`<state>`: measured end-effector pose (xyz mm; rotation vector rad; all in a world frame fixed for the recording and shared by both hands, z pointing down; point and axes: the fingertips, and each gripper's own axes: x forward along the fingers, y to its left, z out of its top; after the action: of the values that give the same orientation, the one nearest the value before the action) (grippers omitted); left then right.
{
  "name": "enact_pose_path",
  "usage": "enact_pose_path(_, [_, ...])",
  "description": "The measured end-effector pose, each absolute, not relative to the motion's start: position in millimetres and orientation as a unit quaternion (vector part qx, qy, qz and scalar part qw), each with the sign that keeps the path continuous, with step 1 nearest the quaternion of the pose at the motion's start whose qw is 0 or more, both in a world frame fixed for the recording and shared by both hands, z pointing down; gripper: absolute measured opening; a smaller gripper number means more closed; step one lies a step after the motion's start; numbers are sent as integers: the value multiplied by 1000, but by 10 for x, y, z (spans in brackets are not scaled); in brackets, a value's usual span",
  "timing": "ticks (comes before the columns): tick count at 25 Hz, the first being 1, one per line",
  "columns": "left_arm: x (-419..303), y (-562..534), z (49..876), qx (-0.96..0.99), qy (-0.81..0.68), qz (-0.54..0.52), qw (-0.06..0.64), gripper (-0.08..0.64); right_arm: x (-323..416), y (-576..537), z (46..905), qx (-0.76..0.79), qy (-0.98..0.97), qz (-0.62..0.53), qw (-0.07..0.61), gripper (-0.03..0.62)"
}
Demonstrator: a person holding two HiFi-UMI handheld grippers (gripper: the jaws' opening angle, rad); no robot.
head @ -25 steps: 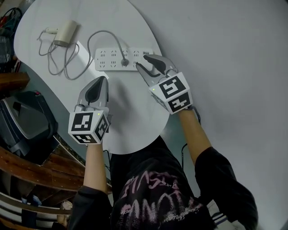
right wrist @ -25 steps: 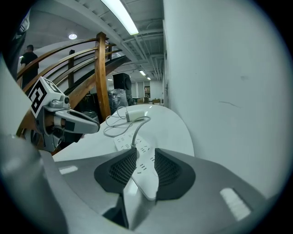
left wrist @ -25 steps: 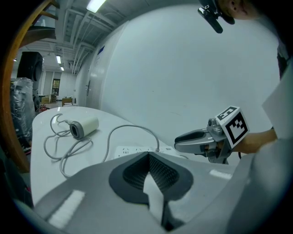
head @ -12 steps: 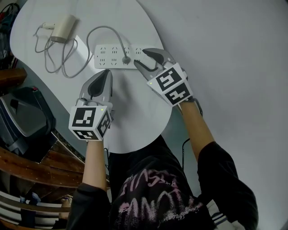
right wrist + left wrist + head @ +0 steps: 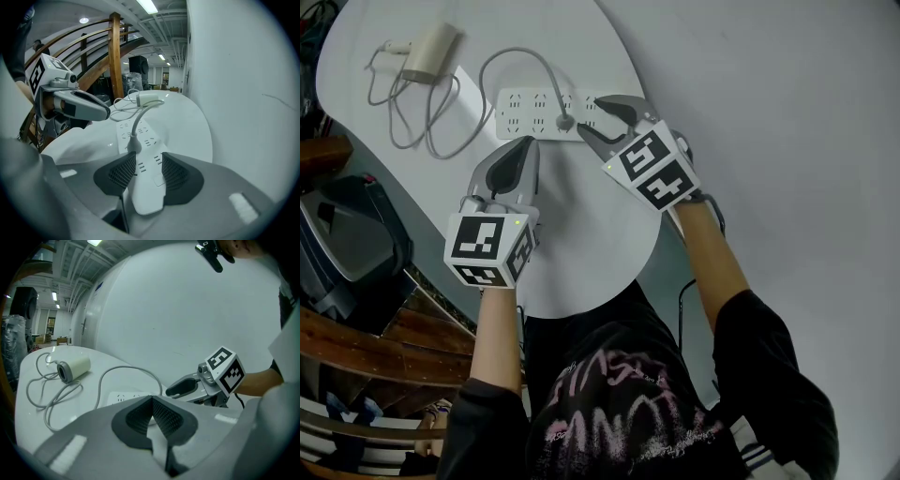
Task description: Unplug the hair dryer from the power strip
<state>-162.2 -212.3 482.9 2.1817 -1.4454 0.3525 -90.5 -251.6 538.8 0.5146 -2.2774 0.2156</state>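
A white power strip (image 5: 530, 114) lies on the white table (image 5: 581, 244), with a grey plug (image 5: 565, 122) in one of its sockets. The plug's cable loops away to the cream hair dryer (image 5: 427, 54) at the table's far left. My right gripper (image 5: 594, 117) is open, and its jaws stand either side of the strip's near end (image 5: 140, 187), just behind the plug (image 5: 133, 140). My left gripper (image 5: 523, 142) is shut and holds nothing. It hovers just in front of the strip (image 5: 126, 398), with the hair dryer (image 5: 72, 369) farther off.
The cable lies in loose coils (image 5: 412, 112) beside the hair dryer. The table's curved edge (image 5: 441, 281) runs close under my left hand, with dark equipment (image 5: 347, 244) and wooden rails (image 5: 356, 347) below it. A grey wall (image 5: 787, 141) borders the table on the right.
Both grippers have moved a little forward toward the power strip. The right gripper's jaws now reach further over the strip's end. Neither gripper has opened or shut.
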Motion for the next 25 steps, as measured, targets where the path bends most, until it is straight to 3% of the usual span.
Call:
enact_pose_path(8, [-1484, -2230, 4863, 817, -505, 151, 234, 2, -901, -2507, 5434, 193, -892, 99, 396, 187])
enact_pose_path(16, [-1313, -2378, 4983, 835, -467, 197, 214, 76, -906, -2512, 5429, 196, -892, 105, 393, 187])
enact_pose_path(25, [-1172, -2510, 5126, 843, -436, 239, 207, 87, -912, -2509, 5424, 194, -891, 105, 396, 188])
